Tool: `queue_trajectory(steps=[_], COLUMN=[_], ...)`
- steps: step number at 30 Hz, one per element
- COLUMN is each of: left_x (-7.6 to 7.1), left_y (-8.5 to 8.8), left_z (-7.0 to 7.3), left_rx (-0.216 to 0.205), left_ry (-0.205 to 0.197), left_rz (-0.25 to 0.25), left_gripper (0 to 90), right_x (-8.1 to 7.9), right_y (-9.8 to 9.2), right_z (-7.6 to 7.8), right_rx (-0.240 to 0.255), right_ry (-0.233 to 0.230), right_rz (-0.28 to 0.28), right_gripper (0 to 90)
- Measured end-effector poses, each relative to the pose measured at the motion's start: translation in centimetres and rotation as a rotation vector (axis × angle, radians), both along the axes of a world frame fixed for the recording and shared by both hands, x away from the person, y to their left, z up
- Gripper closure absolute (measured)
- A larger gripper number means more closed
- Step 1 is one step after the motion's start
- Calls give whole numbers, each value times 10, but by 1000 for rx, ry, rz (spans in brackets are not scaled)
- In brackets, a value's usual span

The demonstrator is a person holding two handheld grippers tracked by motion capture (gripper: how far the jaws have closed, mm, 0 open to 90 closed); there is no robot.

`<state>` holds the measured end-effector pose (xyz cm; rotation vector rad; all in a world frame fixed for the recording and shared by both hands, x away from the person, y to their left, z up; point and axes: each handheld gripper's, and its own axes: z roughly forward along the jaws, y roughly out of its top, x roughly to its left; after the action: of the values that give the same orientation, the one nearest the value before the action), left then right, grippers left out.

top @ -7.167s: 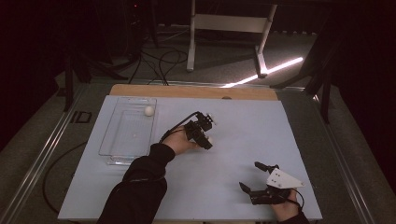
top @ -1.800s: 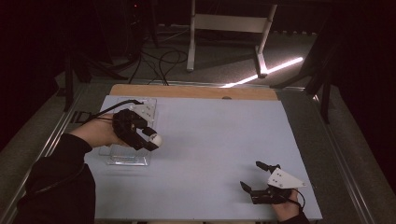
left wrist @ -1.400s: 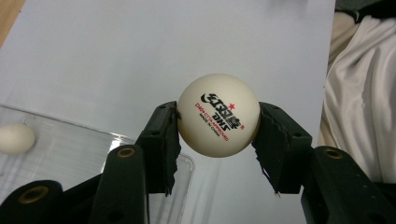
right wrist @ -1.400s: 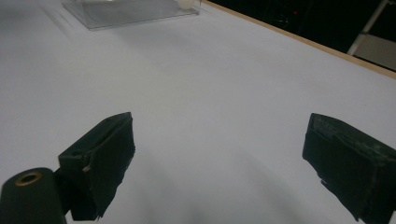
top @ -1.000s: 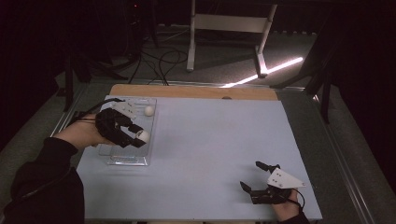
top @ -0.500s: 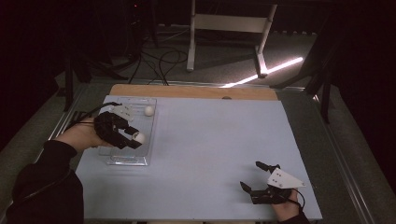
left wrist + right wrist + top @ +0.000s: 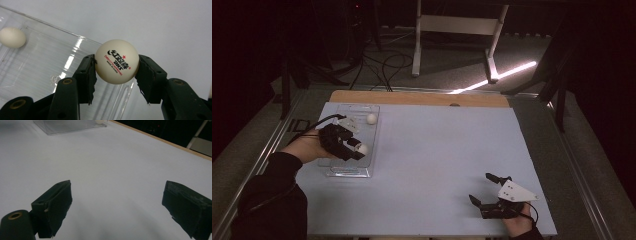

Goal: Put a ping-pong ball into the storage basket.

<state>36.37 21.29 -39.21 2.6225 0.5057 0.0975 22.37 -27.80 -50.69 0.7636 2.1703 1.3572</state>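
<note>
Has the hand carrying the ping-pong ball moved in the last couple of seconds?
Yes. The left gripper with its ping-pong ball has drifted toward the clear tray's right wall and lower, judging against that tray.

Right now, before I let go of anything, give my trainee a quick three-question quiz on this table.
1. True or false: the left claw is shut on a white ball.
2. Where does the second ball lie?
A. on the bare blue mat
B. in the clear tray
C. between the right claw's pads
3. Fill in: the right claw rests near the table's front edge with its jaws ____.

Key
1. True: both pads press the ball's sides, above the tray's edge.
2. B: it sits at the tray's far end.
3. open, with nothing between them.
</note>
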Motion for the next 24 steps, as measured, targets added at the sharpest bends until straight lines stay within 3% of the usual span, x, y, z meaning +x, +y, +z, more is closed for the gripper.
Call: queue_trajectory(steps=[8, 18, 24], left_x=[6, 11, 13], left_y=[-4, -11, -15], left_z=[-11, -20, -26], left_rx=[36, 89, 140], left_ry=[21, 21, 33], left_rz=[16, 23, 42], left_gripper=[520, 519, 519], right_x=[0, 0, 0], right_y=[0, -1, -1], right_z=[0, 0, 0], right_rx=[1, 0, 2], right_ry=[2, 4, 2], right_rz=[2, 1, -2], right_gripper=[90, 90, 90])
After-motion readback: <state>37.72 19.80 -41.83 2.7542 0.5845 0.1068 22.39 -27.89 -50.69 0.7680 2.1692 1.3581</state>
